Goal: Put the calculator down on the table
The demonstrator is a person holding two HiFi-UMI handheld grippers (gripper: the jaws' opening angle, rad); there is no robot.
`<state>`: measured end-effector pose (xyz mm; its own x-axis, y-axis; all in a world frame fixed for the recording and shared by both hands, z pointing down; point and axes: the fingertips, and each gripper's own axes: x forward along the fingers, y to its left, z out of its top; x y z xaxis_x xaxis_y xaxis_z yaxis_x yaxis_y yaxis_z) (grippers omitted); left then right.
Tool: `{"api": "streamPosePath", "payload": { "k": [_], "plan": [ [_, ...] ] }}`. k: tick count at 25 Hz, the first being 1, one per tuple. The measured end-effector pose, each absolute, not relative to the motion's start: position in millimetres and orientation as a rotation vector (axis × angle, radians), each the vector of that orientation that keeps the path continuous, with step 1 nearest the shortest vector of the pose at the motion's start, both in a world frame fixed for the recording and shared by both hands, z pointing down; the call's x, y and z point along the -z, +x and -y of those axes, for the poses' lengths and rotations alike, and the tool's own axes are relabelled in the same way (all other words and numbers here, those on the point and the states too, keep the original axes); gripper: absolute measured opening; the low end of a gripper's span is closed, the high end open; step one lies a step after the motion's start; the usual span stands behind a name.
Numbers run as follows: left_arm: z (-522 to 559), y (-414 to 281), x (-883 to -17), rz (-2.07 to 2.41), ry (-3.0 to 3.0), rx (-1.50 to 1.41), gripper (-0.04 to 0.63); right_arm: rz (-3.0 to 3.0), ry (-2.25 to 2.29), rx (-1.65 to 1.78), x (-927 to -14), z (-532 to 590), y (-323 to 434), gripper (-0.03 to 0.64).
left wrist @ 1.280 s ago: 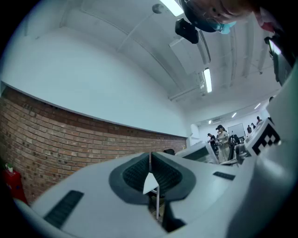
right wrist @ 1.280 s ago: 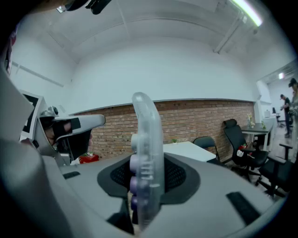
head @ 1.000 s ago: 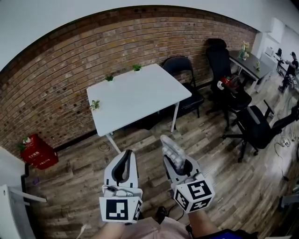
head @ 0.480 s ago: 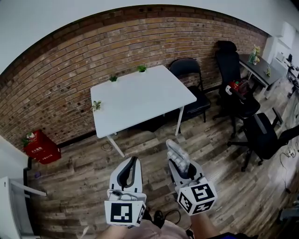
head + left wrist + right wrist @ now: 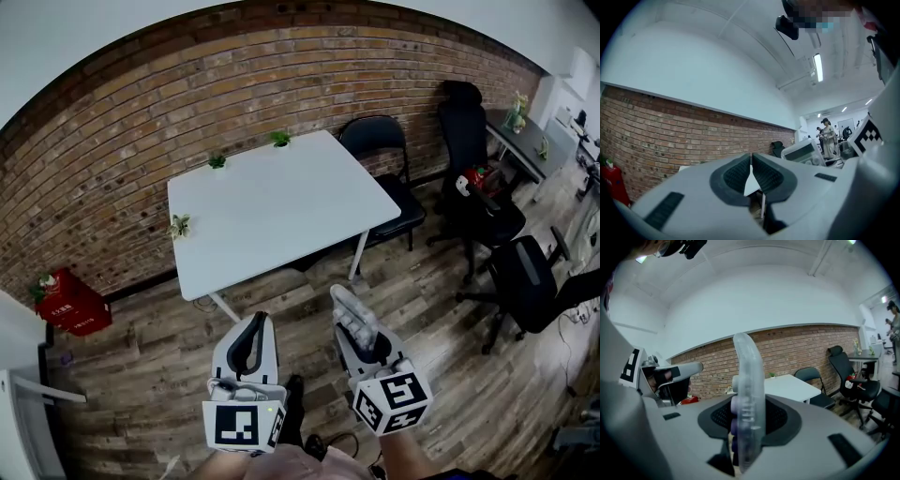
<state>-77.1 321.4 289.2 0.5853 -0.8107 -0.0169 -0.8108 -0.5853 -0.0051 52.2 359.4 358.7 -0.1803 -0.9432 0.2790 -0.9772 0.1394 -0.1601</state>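
- We find the calculator (image 5: pixel 351 312) off the table. It stands on edge between the jaws of the right gripper (image 5: pixel 354 323), above the wooden floor, with its clear casing pointing forward and up.
- The right gripper's pads press on both faces of the calculator, keys to one side. We judge this edge-on hold suits carrying, and the unit will need tilting flat before release.
- The left gripper (image 5: pixel 251 342) carries nothing. Its jaws are closed pad against pad, and it is held beside the right gripper, apart from the calculator.
- The white table (image 5: pixel 281 202) lies ahead, well apart from both grippers. Small potted plants (image 5: pixel 217 161) sit along its far and left edges, which leaves the near part free for the set-down.
- We judge the task to be at the approach stage, with the set-down not yet done.
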Motion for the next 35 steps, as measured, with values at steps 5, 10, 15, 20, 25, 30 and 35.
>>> {"api": "streamPosePath", "payload": {
  "k": [5, 10, 15, 20, 25, 30, 35],
  "plan": [
    [-247, -75, -287, -1.416, -2.785, -0.013, 0.023, 2.278, 1.945, -0.459, -354, -285, 56, 0.133],
    [-177, -74, -280, -1.396, -2.783, -0.029, 0.023, 2.289, 1.955, -0.439, -344, -214, 53, 0.133],
    [-122, -65, -272, -1.373, -2.780, -0.056, 0.023, 2.290, 1.976, -0.400, -331, -163, 61, 0.133],
    [-89, -52, -280, -1.364, -2.798, -0.044, 0.023, 2.281, 1.982, -0.405, -333, -129, 74, 0.133],
    [-63, -37, -290, -1.373, -2.803, -0.007, 0.023, 2.284, 1.963, -0.434, -342, -102, 86, 0.133],
    [-32, -18, -303, -1.403, -2.802, 0.028, 0.023, 2.308, 1.924, -0.475, -354, -67, 105, 0.135],
    [9, 4, -328, -1.491, -2.812, 0.094, 0.023, 2.326, 1.829, -0.549, -382, -23, 126, 0.135]
  ]
}}
